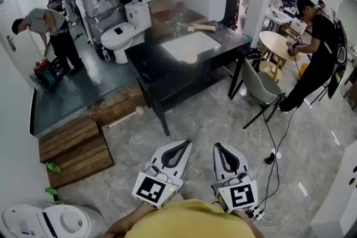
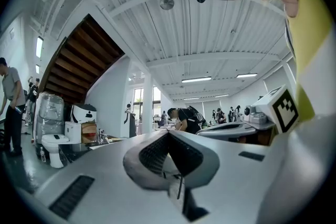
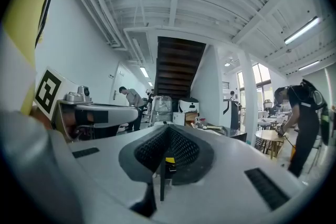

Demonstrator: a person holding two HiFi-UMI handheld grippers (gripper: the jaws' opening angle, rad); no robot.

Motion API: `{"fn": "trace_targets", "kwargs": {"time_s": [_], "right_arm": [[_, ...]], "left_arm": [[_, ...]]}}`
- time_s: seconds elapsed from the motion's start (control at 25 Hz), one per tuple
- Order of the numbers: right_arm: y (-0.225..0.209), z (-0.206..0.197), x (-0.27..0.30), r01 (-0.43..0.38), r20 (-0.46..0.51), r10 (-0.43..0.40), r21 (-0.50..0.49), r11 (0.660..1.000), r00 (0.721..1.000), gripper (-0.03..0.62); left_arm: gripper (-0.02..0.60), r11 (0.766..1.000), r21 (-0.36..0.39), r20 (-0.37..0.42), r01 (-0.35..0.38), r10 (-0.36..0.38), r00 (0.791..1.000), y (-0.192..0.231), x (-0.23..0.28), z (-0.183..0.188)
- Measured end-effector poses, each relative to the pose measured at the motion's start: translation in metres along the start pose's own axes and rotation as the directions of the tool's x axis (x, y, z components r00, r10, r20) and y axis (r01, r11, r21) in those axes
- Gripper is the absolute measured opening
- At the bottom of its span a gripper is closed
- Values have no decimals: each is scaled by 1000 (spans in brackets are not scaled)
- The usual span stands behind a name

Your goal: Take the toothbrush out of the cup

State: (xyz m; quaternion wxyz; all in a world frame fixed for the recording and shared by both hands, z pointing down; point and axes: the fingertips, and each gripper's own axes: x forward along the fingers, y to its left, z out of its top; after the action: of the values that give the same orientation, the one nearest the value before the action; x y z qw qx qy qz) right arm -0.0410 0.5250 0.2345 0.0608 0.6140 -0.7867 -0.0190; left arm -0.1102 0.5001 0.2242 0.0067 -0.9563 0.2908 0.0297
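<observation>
A black counter (image 1: pixel 167 72) with a white sink basin (image 1: pixel 189 46) stands across the floor, well ahead of me. Small items sit along its far edge (image 1: pixel 181 22), too small and blurred to tell a cup or a toothbrush among them. A pale wooden-looking piece (image 1: pixel 202 27) lies beside the basin. My left gripper (image 1: pixel 182 146) and right gripper (image 1: pixel 218 147) are held side by side low in the head view, far short of the counter. Both are shut, with nothing between the jaws. In the left gripper view the left gripper (image 2: pixel 168 134) shows its pads pressed together, and so does the right gripper (image 3: pixel 168 127) in the right gripper view.
A white toilet (image 1: pixel 125 30) and wrapped boxes stand behind the counter on the left. Wooden pallets (image 1: pixel 75 147) lie on the floor at left. A grey chair (image 1: pixel 259 86) and a round table (image 1: pixel 279 44) stand at right. Cables (image 1: pixel 273 159) trail over the floor, and people work at both sides.
</observation>
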Motion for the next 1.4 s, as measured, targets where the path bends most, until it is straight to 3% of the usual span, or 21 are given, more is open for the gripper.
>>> {"fn": "trace_targets", "kwargs": {"time_s": [0.32, 0.64, 0.76, 1.08, 1.4], "right_arm": [[1, -3, 8, -50, 10, 49, 36, 998, 999, 15], [-20, -14, 40, -48, -24, 49, 42, 998, 998, 15], [-35, -11, 64, -37, 6, 37, 43, 998, 999, 15], [-64, -14, 137, -39, -28, 40, 25, 999, 999, 15], [-95, -4, 219, 14, 4, -14, 34, 999, 1000, 17]], "left_arm": [[9, 998, -25, 4, -63, 63, 998, 10, -1, -3], [9, 998, -36, 2, -57, 57, 998, 35, 32, -14], [9, 998, -37, 5, -55, 55, 998, 55, 52, -15], [9, 999, -48, -1, -22, 22, 1000, 112, 106, -18], [9, 999, -36, 0, 29, -29, 1000, 179, 163, -21]]}}
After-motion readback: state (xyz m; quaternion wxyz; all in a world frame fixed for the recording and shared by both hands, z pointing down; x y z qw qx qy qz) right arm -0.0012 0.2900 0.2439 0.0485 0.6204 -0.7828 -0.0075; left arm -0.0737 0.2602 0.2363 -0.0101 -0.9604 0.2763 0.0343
